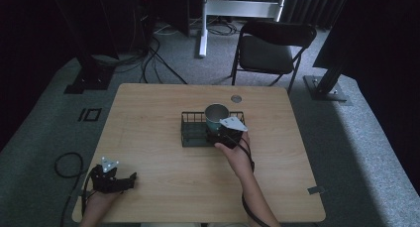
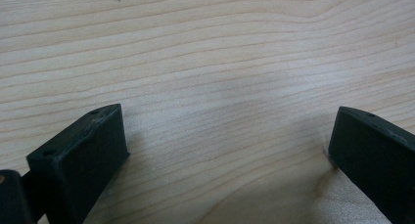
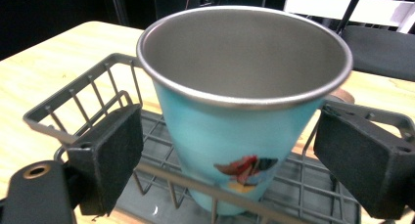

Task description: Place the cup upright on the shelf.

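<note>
The right gripper (image 1: 224, 133) is hovering at the near side of a dark wire basket (image 1: 190, 133) sitting around the middle of the wooden table (image 1: 148, 152), its jaws spread wide on either side of a metal cup (image 3: 244, 111) without touching it, so it is squeezing nothing; judging by that straddling stance, the person is either lining up a grasp or has just let the cup go, and the pictures are not settling which. The cup is standing upright inside the basket at its right end, open mouth up and apparently empty, showing a bare steel interior and rim, a light turquoise outer wall, and a small red, dark and yellow picture low on its side. The left gripper (image 1: 116, 180) is resting idle near the table's front left corner, well apart from the basket, its jaws also spread with only bare wood between them
</note>
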Tool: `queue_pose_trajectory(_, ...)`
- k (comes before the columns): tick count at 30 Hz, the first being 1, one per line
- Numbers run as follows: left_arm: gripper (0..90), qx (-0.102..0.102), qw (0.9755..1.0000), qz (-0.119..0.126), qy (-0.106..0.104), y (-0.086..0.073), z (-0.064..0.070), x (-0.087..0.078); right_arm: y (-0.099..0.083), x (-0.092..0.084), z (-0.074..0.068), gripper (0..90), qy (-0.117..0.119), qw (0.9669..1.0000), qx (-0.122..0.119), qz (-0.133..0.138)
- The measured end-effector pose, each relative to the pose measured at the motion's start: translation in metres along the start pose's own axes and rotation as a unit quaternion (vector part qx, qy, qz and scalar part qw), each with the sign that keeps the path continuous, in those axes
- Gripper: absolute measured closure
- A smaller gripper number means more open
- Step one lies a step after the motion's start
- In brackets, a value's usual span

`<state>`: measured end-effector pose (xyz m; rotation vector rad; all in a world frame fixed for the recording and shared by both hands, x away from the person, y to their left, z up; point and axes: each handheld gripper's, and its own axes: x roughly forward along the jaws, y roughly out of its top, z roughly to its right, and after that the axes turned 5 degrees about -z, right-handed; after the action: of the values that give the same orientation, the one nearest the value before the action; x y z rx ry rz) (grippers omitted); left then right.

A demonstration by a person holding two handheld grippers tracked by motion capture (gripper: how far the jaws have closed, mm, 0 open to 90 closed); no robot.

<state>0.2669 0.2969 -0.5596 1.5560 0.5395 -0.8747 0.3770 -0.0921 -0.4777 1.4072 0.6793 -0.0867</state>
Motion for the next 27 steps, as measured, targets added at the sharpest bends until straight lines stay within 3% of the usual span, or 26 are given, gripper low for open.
queue_pose_trajectory(27,1.4,-0.001,1.0000,0.001,0.000,0.000,0.000,0.000,-0.028,-0.032,0.029,10.9,-0.007,1.0000,-0.001,-0.003)
